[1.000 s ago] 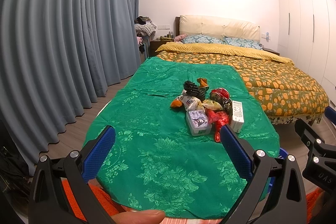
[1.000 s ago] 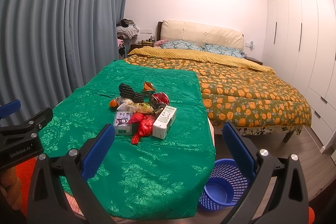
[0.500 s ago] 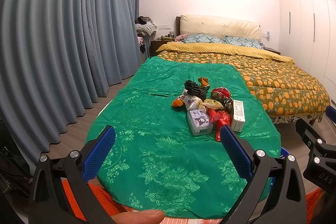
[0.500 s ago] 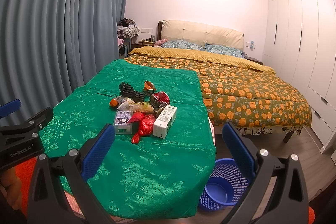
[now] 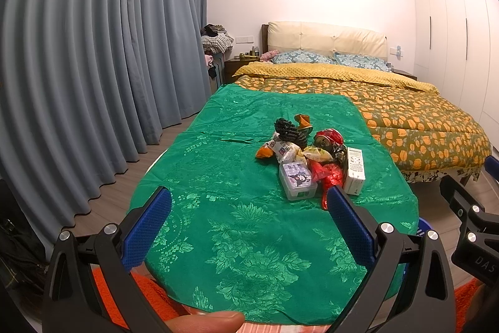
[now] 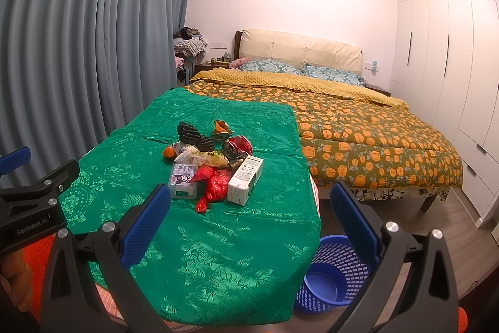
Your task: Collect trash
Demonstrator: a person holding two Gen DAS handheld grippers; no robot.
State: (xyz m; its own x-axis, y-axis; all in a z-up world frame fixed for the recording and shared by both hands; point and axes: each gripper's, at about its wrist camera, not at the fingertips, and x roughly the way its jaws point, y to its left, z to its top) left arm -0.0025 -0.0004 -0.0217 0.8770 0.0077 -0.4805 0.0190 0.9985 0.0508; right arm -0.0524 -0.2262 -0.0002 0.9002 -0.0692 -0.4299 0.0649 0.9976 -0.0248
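A pile of trash lies in the middle of a table under a green cloth [image 5: 218, 208] [image 6: 218, 255]. It holds a white carton [image 5: 354, 171] [image 6: 244, 180], a clear plastic box [image 5: 296, 180] [image 6: 183, 180], a red wrapper [image 5: 330, 177] [image 6: 216, 188], a crushed red can [image 5: 327, 139] [image 6: 237, 145], black foam netting [image 5: 287, 128] [image 6: 193, 133] and snack wrappers. My left gripper [image 5: 248, 227] is open and empty, short of the pile. My right gripper [image 6: 249, 227] is open and empty, near the table's right edge.
A blue mesh waste basket [image 6: 333, 273] stands on the floor at the table's right front corner. A bed with an orange-patterned quilt [image 6: 374, 139] lies behind. Grey curtains [image 5: 93, 67] hang on the left, white wardrobes [image 6: 452, 67] on the right.
Both grippers have drifted slightly; the pile sits a little nearer and lower in both views. Nothing was taken hold of.
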